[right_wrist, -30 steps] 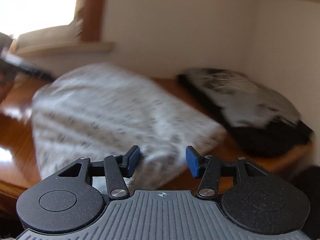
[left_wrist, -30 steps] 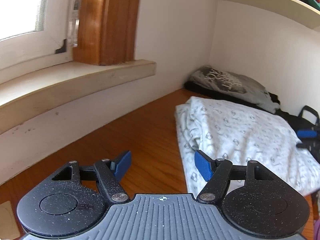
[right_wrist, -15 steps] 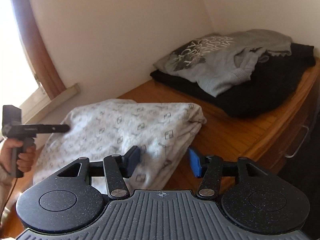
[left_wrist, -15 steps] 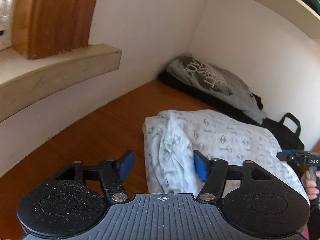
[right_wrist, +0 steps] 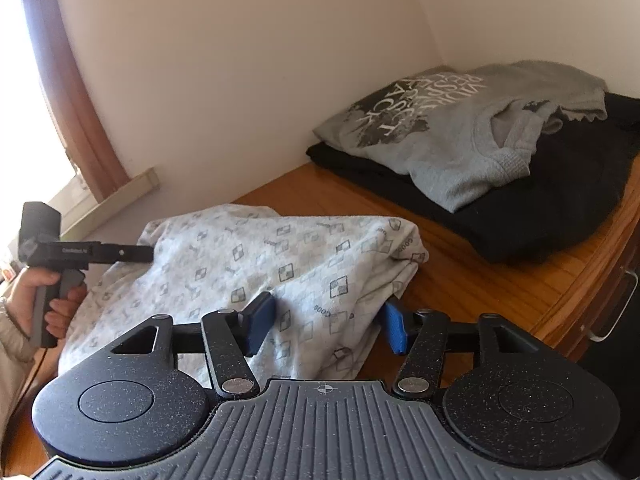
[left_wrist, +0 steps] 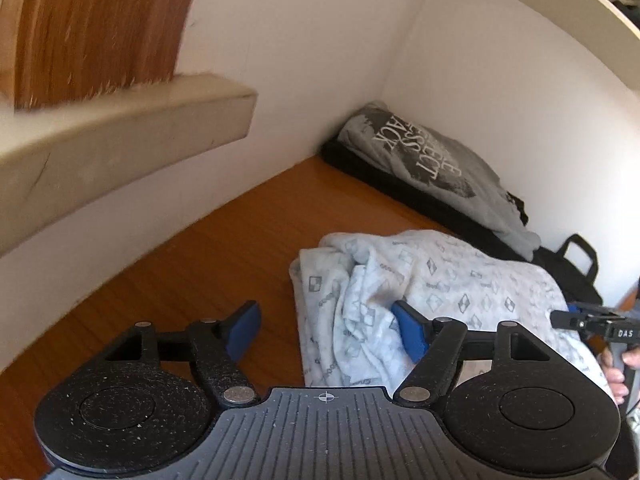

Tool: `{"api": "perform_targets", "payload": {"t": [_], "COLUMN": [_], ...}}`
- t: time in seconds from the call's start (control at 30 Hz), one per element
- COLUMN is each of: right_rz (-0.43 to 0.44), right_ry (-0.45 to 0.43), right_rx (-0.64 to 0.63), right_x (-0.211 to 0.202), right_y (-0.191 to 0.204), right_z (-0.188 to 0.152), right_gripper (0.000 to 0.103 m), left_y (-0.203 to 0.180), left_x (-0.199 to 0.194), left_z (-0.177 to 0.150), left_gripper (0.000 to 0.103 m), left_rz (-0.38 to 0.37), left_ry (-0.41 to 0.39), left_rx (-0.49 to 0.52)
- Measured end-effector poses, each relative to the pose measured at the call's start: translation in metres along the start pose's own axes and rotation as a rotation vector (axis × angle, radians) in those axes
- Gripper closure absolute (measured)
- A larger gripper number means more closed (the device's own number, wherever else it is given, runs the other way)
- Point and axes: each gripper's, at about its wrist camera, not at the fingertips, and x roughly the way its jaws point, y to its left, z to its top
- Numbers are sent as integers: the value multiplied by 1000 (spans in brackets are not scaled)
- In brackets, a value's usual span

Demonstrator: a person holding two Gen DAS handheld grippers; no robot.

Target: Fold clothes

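A white patterned garment (left_wrist: 432,292) is lying bunched on the wooden tabletop (left_wrist: 224,264), in front of a grey printed shirt (right_wrist: 448,132) that is resting on a folded black garment (right_wrist: 540,204) in the corner. The left gripper (left_wrist: 326,330) is hovering at the patterned garment's near edge, its jaws having just been opening, wide apart, cloth between them but unpressed. The right gripper (right_wrist: 326,322) is likewise opening, cloth lying between its blue pads, ungripped. A black bag (left_wrist: 572,264) is sitting beyond; its contents cannot be seen.
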Motion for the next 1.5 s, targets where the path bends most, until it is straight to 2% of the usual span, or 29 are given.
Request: {"api": "perform_targets", "payload": {"t": [0.1,0.2,0.23,0.27,0.3,0.33,0.47,0.67,0.87,0.93,1.03,1.23,1.33,1.5], "right_rz": [-5,-6,-4,-3,0,15,26,70,56,58,47,16,25,29], "right_ry": [1,2,-1,-6,-10,-12,-50,-181,-276,-312,-354,-316,-330,-403], "right_rx": [-19,-22,-28,-32,-32,-21,-11,-38,-153,-179,-239,-222,-199,-235], "right_x": [4,8,8,9,10,11,9,-19,-51,-63,-77,-74,-74,-88], "right_y": [3,5,6,7,8,7,10,26,59,67,81,77,70,80], "right_z": [2,3,2,1,0,-1,-4,-5,5,9,15,18,14,31], "right_gripper": [41,44,49,51,56,63,72,78,84,89,91,91,91,91], "left_y": [-2,7,9,12,15,17,15,3,-27,-39,-54,-59,-62,-68], "left_x": [10,10,11,13,16,17,14,-13,-52,-67,-85,-83,-87,-101], "left_z": [0,0,1,1,1,0,-1,0,7,10,16,17,13,35], "left_gripper": [26,27,35,55,62,66,80,84,85,85,85,85,85,85], "left_rz": [3,-34,-52,-89,-133,-141,-157,-174,-164,-156,-165,-99,-132,-158], "left_ry": [25,16,17,28,46,47,11,-86,-190,-228,-282,-261,-299,-358], "left_rx": [0,-36,-49,-64,-88,-101,-88,-69,-4,24,52,73,74,92]}}
